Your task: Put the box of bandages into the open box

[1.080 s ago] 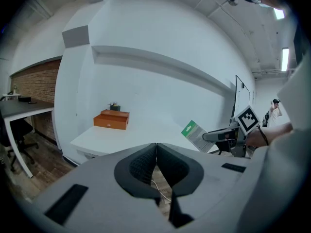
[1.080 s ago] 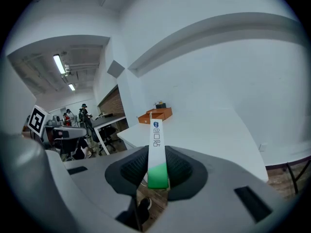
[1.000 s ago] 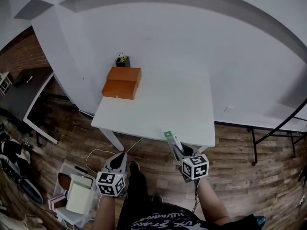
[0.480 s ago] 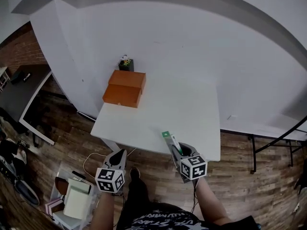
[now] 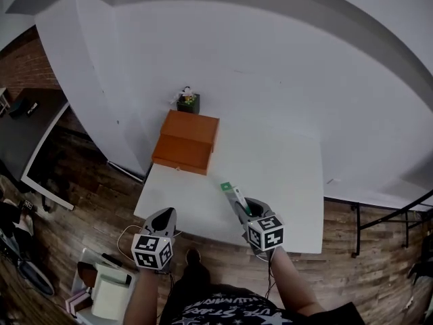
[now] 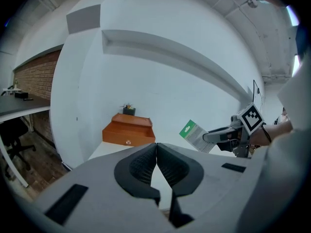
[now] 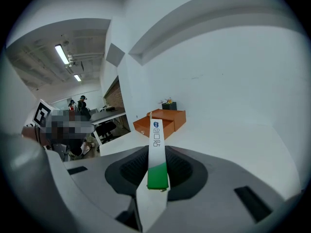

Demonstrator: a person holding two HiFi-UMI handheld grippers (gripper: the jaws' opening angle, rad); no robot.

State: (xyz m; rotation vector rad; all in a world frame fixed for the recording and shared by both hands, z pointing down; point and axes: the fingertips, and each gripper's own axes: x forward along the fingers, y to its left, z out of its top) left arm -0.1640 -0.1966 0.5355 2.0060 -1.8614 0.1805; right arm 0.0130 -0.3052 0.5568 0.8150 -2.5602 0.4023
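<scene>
Surface: 1 white rectangular table (image 5: pixel 277 175). 1 orange wooden open box (image 5: pixel 186 141) at far-left corner. 2 grippers: left gripper (image 6: pixel 156 147) jaws pressed together, empty; right gripper (image 7: pixel 157 165) clamps 1 slim white-and-green bandage box (image 7: pixel 155 140) over near edge. 1 small dark plant pot (image 5: pixel 188 101) just behind orange box.

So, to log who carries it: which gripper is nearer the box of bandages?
Right. The right gripper is shut on the box of bandages; the left gripper is shut, empty, apart to its left.
</scene>
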